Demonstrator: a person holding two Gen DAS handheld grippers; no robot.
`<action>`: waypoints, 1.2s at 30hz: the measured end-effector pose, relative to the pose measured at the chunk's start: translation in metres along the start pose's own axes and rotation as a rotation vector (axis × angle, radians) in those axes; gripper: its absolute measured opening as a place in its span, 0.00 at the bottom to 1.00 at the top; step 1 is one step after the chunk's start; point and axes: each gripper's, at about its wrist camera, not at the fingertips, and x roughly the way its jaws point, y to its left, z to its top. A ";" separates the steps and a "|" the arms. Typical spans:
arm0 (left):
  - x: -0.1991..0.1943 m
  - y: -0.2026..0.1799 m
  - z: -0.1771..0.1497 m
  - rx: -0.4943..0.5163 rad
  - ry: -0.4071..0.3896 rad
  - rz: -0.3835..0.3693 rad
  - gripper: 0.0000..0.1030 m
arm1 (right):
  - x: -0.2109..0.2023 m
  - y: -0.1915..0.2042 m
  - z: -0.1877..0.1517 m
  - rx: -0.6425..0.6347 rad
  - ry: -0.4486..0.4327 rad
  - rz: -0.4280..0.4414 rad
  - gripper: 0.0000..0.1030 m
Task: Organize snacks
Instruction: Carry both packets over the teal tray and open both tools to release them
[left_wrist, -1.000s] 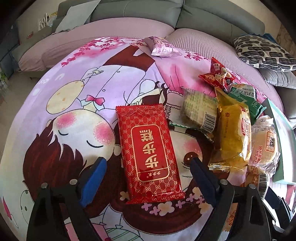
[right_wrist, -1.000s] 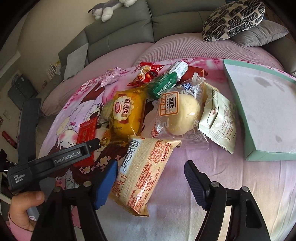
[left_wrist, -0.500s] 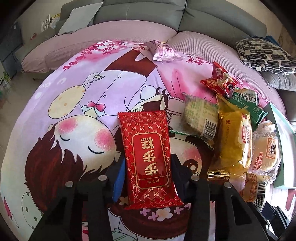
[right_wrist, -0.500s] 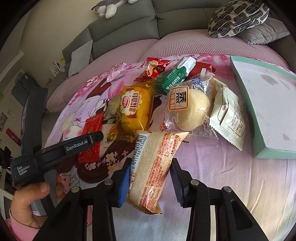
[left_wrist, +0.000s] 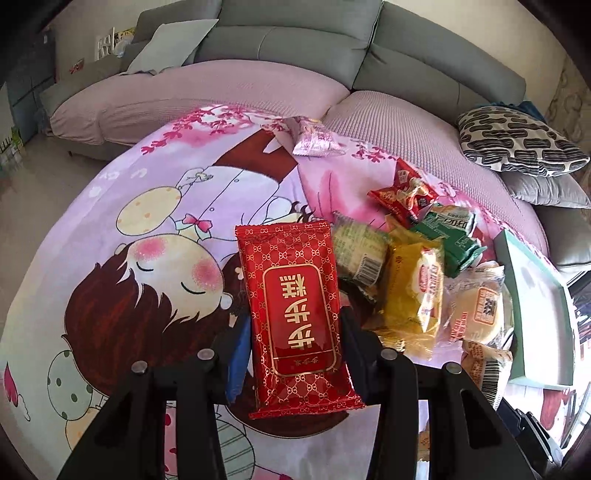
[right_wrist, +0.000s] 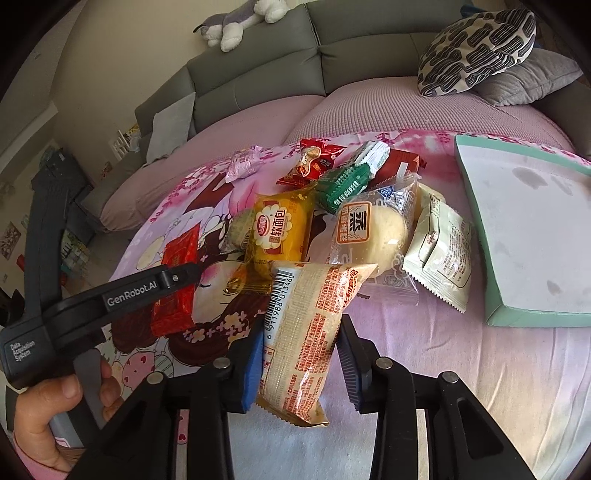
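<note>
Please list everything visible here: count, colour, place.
red pack: 1, red, in left gripper
beige pack: 1, beige, in right gripper
yellow pack: 1, yellow, mid-pile
bun pack: 1, clear, beside yellow pack
green pack: 1, green, behind bun pack
sachet: 1, pale green, beside box
pink pack: 1, pink, far end
box: 1, mint, right
blanket: 1, pink, under packs
sofa: 1, grey, behind
left gripper: 1, black, shut on red pack
right gripper: 1, black, closing on beige pack
hand: 1, on left gripper

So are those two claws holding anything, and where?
Left gripper pinches the red packet by its long sides; right gripper is closing on the beige packet likewise.
</note>
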 end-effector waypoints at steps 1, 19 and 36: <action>-0.004 -0.004 0.002 0.002 -0.011 -0.004 0.46 | -0.003 -0.001 0.001 0.000 -0.008 0.000 0.38; -0.044 -0.143 0.010 0.166 -0.077 -0.208 0.46 | -0.077 -0.115 0.040 0.176 -0.191 -0.168 0.38; 0.038 -0.307 0.019 0.378 0.078 -0.336 0.46 | -0.073 -0.255 0.097 0.293 -0.175 -0.400 0.38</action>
